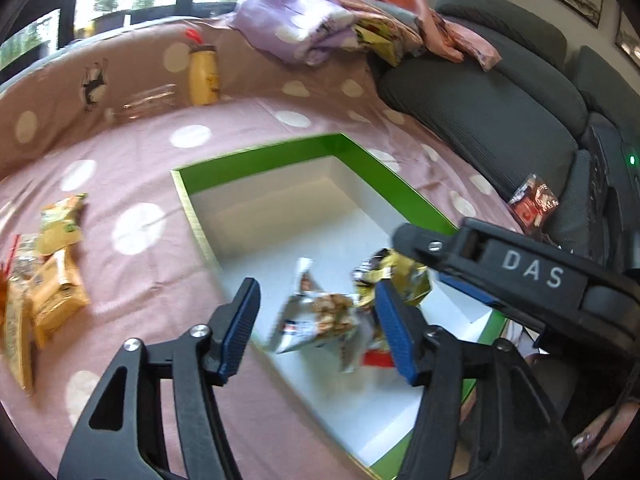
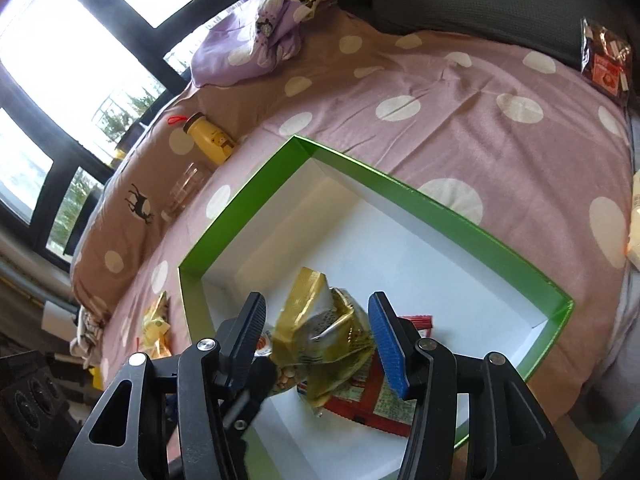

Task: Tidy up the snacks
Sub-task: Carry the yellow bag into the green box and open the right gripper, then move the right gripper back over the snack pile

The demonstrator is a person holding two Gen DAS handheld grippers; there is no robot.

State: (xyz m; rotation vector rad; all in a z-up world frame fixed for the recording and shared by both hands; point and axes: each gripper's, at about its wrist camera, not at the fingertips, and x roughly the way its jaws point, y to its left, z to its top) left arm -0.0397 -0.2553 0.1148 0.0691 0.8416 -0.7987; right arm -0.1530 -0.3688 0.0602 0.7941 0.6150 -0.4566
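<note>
A green box with a white inside [image 1: 260, 152] [image 2: 440, 200] lies open on the dotted pink bedspread. My left gripper [image 1: 318, 332] hangs over its near corner, jaws apart. A silvery nut packet [image 1: 320, 316] [image 2: 284, 384] sits blurred and loose between the pads, neither pad pressing it. My right gripper [image 2: 316, 334] [image 1: 432, 272] comes in from the right. Its jaws stand apart around a crumpled gold packet [image 2: 320, 328] [image 1: 404, 280], which looks loose too. A red packet [image 2: 372, 404] [image 1: 376, 358] lies on the box floor beneath them.
Several yellow snack packets [image 1: 56, 280] [image 2: 156, 324] lie on the spread left of the box. A yellow bottle [image 1: 204, 76] and a glass [image 1: 148, 100] rest at the back. A red-brown packet [image 1: 534, 204] leans on the grey sofa cushion [image 1: 480, 112]. Folded clothes [image 1: 304, 28] are piled behind.
</note>
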